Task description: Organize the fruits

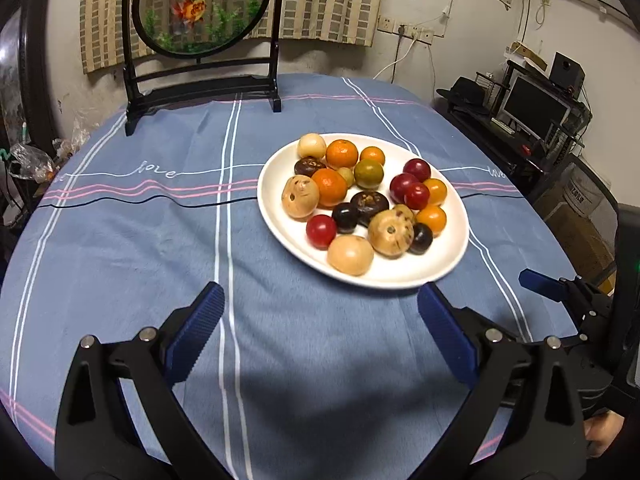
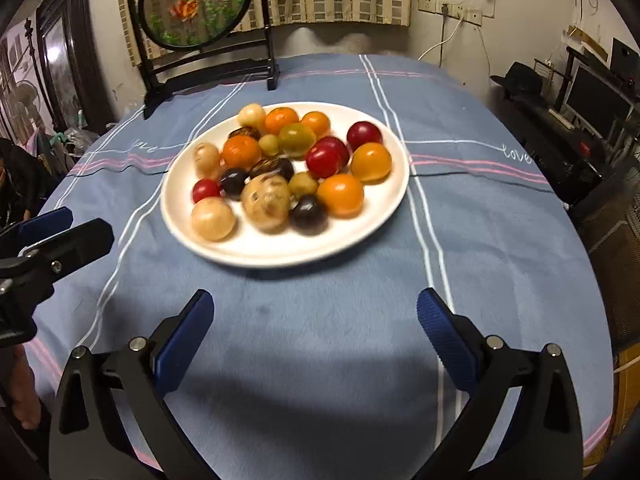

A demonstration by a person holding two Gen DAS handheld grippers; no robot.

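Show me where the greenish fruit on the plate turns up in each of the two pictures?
Left wrist view: greenish fruit, right of centre, toward the white plate's far side, beside an orange one.
Right wrist view: greenish fruit, just left of centre, in the plate's far half.
Shared landmark: the round goldfish screen behind the plate.

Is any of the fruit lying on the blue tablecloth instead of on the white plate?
No, every fruit sits on the white plate, and the blue tablecloth around it carries none.

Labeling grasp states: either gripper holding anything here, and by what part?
Nothing held. Left gripper and right gripper are both open over bare tablecloth; all fruit sits on the white plate.
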